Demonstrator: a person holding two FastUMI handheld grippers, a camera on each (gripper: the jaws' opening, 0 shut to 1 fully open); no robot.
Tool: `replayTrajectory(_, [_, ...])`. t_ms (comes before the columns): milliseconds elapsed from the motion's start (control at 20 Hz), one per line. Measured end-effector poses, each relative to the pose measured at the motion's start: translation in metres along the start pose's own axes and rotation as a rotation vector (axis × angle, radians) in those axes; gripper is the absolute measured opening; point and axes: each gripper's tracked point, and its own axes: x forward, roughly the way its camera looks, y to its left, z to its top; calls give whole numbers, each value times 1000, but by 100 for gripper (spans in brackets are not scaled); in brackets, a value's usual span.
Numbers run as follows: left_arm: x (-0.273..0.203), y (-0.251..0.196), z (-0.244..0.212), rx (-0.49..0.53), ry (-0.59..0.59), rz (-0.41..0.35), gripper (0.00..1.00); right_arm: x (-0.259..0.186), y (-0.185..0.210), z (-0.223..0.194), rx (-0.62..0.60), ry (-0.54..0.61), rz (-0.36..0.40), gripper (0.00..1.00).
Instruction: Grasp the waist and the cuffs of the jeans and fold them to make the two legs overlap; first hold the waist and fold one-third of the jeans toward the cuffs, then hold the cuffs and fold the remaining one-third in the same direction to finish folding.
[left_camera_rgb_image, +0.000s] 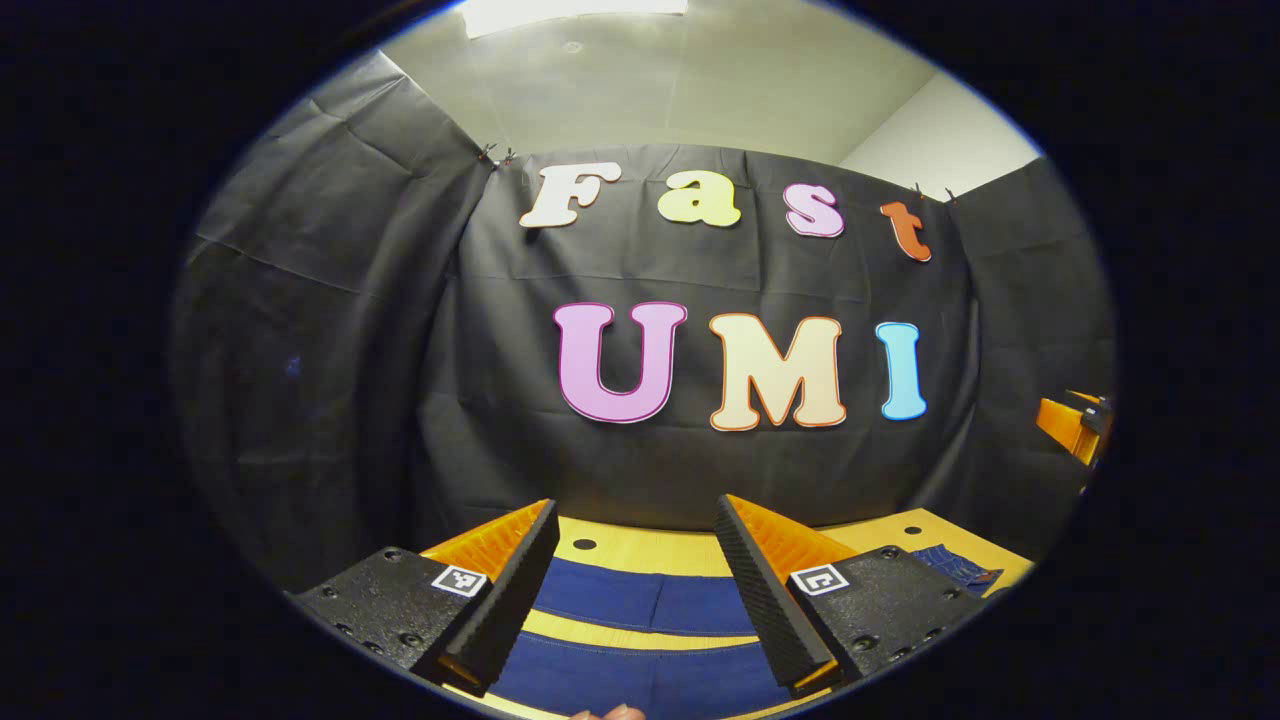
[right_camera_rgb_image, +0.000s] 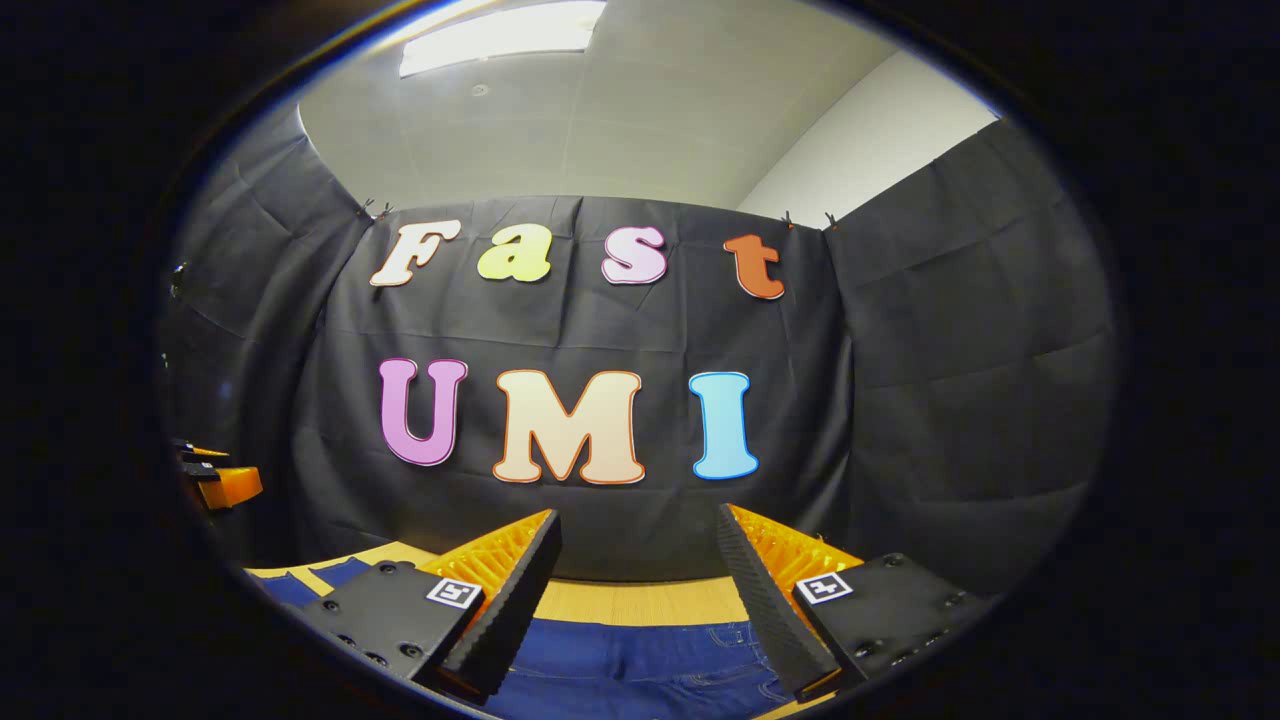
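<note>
Dark blue jeans lie flat on a wooden table. In the left gripper view the two legs (left_camera_rgb_image: 640, 600) run as separate bands with a strip of table between them, below my left gripper (left_camera_rgb_image: 635, 545), which is open and holds nothing. A bit of the waist end (left_camera_rgb_image: 958, 566) shows at the right. In the right gripper view the waist part of the jeans (right_camera_rgb_image: 650, 665), with stitching and a pocket, lies under my right gripper (right_camera_rgb_image: 640, 550), also open and holding nothing. Both grippers hover above the cloth, pointing at the back wall.
The wooden table (left_camera_rgb_image: 640, 548) reaches back to the black cloth wall. The other gripper shows at the right edge of the left gripper view (left_camera_rgb_image: 1075, 425) and at the left edge of the right gripper view (right_camera_rgb_image: 215, 480). A fingertip (left_camera_rgb_image: 610, 713) shows at the bottom.
</note>
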Motion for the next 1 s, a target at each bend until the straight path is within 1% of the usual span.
replayTrajectory(50, [-1,1,-1,2,2,1,94,0,-1,-1,0,1,-3,99])
replayTrajectory(100, [-2,1,-2,4,4,-1,93,-2,-1,-1,0,1,-5,96])
replayTrajectory(150, [-2,1,-3,6,5,-1,93,-3,-1,0,0,0,-6,99])
replayTrajectory(300, [-6,6,-9,27,14,-13,94,-6,1,-3,-2,4,-6,98])
replayTrajectory(500, [-13,18,-29,106,60,-58,94,-15,4,-14,-8,14,-7,98])
replayTrajectory(600, [-21,26,-49,167,109,-104,94,-20,5,-21,-3,22,-15,98])
replayTrajectory(650, [-24,33,-61,211,138,-121,96,-23,5,-24,3,25,-21,98])
replayTrajectory(750, [-31,52,-81,309,189,-138,95,-28,6,-32,11,36,-31,98])
replayTrajectory(800, [-34,59,-92,351,219,-148,100,-31,6,-36,12,42,-36,98])
replayTrajectory(850, [-38,67,-105,390,254,-161,95,-32,6,-39,12,49,-41,98])
replayTrajectory(1000, [-50,87,-146,508,359,-200,95,-39,2,-45,3,59,-60,99])
